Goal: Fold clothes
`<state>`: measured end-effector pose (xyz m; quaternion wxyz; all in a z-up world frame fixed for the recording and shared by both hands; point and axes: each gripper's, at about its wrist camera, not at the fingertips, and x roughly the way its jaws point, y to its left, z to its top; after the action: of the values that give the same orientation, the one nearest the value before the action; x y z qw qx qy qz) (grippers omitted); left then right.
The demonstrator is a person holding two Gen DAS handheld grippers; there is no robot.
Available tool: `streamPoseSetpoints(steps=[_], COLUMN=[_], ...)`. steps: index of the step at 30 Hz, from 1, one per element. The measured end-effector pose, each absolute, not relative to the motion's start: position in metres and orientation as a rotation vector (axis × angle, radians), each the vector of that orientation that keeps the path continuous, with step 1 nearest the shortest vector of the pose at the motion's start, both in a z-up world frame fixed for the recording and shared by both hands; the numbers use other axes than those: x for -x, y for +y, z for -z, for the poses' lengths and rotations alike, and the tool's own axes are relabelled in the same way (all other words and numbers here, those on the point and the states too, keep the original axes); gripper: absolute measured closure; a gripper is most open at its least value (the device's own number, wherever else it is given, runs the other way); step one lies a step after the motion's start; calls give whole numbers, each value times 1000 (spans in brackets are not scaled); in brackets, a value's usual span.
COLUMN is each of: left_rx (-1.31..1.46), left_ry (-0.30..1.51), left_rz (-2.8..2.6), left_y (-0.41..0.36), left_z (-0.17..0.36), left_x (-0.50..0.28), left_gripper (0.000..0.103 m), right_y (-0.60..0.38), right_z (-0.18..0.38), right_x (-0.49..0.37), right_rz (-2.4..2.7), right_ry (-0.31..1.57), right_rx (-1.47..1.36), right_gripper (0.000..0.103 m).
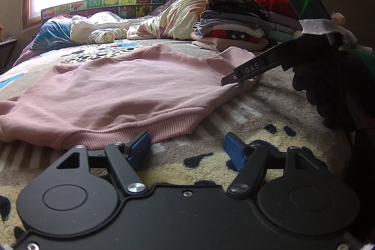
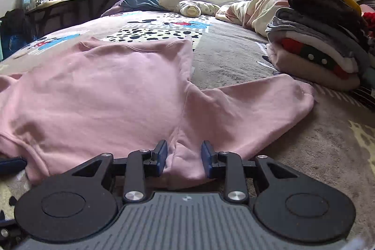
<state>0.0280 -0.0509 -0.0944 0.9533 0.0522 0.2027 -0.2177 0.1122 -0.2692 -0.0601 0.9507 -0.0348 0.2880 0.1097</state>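
A pink sweatshirt (image 1: 112, 83) lies spread flat on the patterned bed blanket (image 1: 269, 114). My left gripper (image 1: 186, 149) is open and empty, just in front of the ribbed hem (image 1: 131, 132). In the left wrist view the right gripper's finger (image 1: 248, 69) rests at the sweatshirt's right edge. In the right wrist view the sweatshirt (image 2: 105, 90) fills the middle, its sleeve (image 2: 253, 104) stretched to the right. My right gripper (image 2: 184, 156) has its jaws apart, with a fold of pink fabric by the armpit between the blue pads (image 2: 161, 156).
A stack of folded clothes (image 1: 234, 22) stands at the back right, also in the right wrist view (image 2: 323, 39). Pillows and crumpled bedding (image 1: 145, 22) lie near the window. A dark side table (image 2: 65, 4) with bottles stands left of the bed.
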Motion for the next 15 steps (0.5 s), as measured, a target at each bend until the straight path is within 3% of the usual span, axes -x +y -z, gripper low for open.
streamPoseSetpoints(steps=[4, 7, 8, 15], left_rx=[-100, -97, -97, -92], left_ry=[406, 404, 403, 401], left_rz=[447, 452, 453, 468], left_y=[-50, -49, -49, -47], left_z=[95, 96, 96, 96], left_x=[-27, -27, -27, -28], left_gripper=[33, 33, 33, 31], right_y=[-299, -334, -351, -451], right_z=[41, 34, 35, 61], right_x=[-101, -131, -148, -247], right_rz=[-205, -99, -64, 85], right_ry=[556, 514, 517, 593], right_rx=[-90, -216, -287, -731], right_gripper=[67, 46, 44, 43])
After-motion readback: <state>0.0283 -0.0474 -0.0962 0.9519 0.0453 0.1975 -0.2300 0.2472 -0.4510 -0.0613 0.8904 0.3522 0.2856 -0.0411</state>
